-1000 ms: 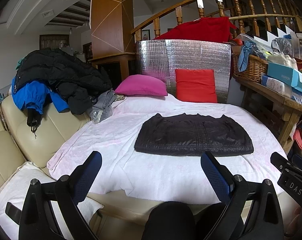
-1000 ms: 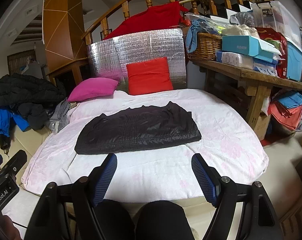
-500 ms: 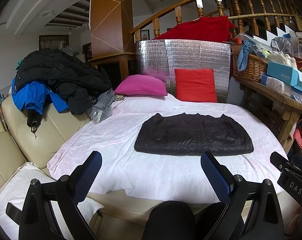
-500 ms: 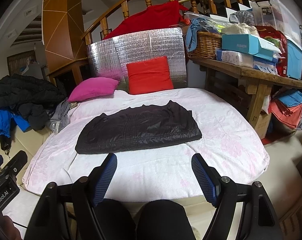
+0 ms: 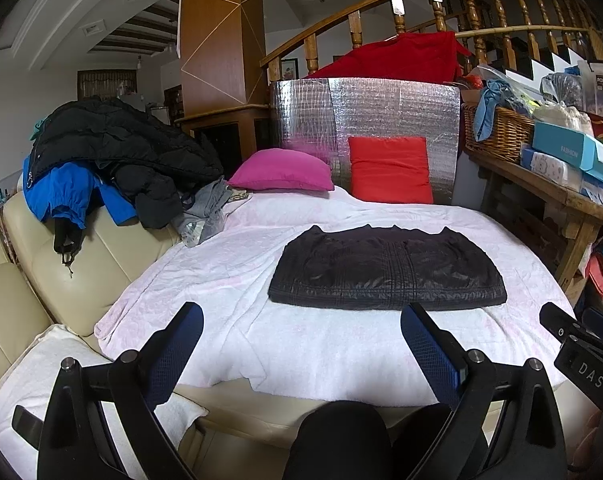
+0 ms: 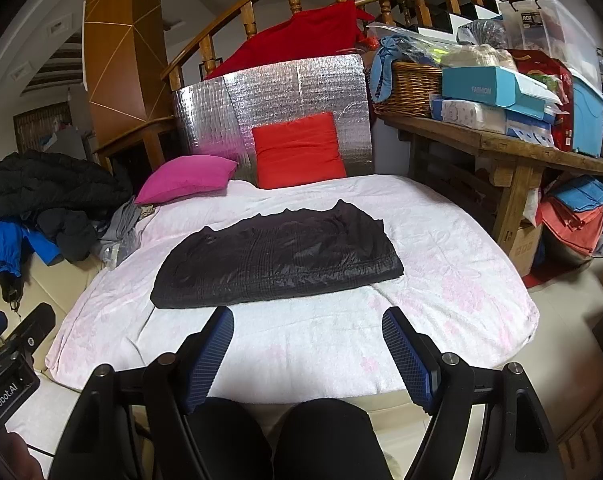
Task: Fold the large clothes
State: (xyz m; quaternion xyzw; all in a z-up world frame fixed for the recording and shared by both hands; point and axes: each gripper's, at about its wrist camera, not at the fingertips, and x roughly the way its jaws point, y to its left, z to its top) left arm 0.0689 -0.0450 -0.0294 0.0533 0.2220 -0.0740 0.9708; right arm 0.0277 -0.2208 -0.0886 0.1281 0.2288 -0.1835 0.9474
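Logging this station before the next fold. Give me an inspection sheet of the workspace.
Surface: white blanket over a cream sofa, wrinkled.
Job's things: black jacket lies folded flat mid-blanket; coat pile on the sofa back.
Clutter: pink pillow, red pillow, foil board, basket and boxes on a wooden bench.
Grippers: left tongs and right tongs open, empty, short of the jacket.
Cables: nothing seen.
Surroundings: staircase railing, wooden column.

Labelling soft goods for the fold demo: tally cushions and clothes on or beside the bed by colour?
Pink cushion: 1
Red cushion: 1
Black folded jacket: 1
Black coat in the pile: 1
Blue jacket in the pile: 1
Grey garment: 1
Total: 6
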